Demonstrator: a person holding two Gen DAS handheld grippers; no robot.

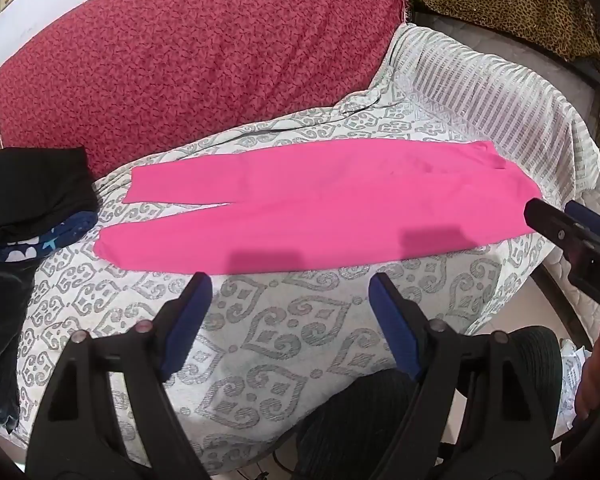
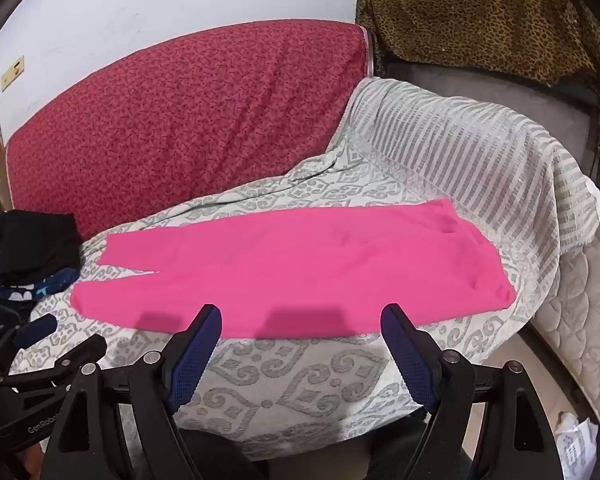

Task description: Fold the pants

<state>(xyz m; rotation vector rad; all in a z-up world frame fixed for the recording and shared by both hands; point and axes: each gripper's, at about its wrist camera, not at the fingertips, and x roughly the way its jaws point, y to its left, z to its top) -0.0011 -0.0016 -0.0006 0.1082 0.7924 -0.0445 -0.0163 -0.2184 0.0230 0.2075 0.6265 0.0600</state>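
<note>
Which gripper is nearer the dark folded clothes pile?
Left. The left gripper hovers open nearer the leg end of the pink pants, beside the pile; the right gripper hovers open toward the waist end.

Bright pink pants, spread flat, legs pointing left

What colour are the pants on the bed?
Solid bright pink pants, no pattern; clearest in the right wrist view.

1. Bright, even indoor light; no glare
2. Soft finger shadows fall just ahead of each gripper on the pink pants
3. Strong fisheye bending and dark vignetting at the corners; fingertips slightly soft
</note>
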